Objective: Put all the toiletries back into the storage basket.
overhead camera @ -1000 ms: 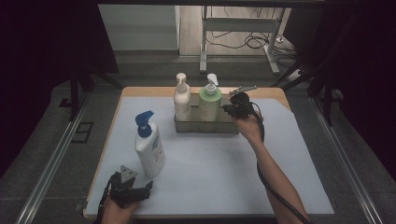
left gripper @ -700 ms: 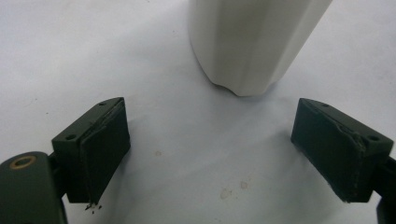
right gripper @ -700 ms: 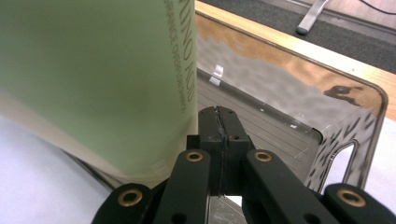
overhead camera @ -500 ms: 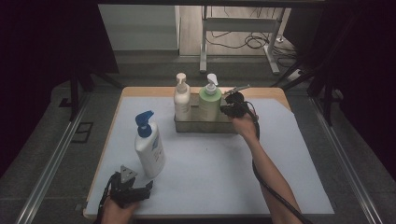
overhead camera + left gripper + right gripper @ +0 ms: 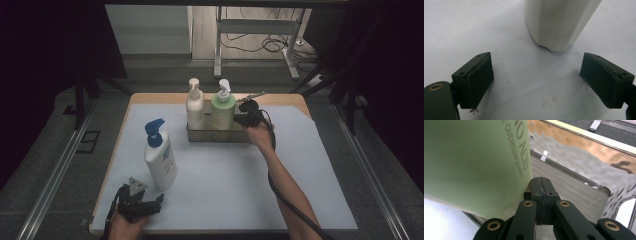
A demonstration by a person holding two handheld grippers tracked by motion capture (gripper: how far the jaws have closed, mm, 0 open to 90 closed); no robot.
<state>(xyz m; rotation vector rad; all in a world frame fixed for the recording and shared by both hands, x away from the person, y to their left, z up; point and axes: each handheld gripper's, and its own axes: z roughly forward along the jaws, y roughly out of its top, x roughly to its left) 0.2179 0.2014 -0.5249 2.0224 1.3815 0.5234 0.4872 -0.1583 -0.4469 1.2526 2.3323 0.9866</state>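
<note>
The right gripper (image 5: 541, 185) is pressed shut on nothing, its tip against the smooth green bottle (image 5: 474, 162) standing in the shiny metal tray (image 5: 220, 135). The left gripper (image 5: 536, 82) (matte pads) gapes wide before the white bottle (image 5: 559, 22).

A wooden table (image 5: 150, 98) stood in a dim room, most of its top covered by a pale sheet (image 5: 225, 180). Dark curtains (image 5: 50, 45) hung at both sides, leaving the edges nearly black. Grey carpeted floor (image 5: 45, 170) lay around the table, with metal rails (image 5: 55, 175) running along it on either side. Beyond the far edge stood a metal frame (image 5: 255, 27), with loose black cables (image 5: 255, 45) on the lighter floor behind it.
</note>
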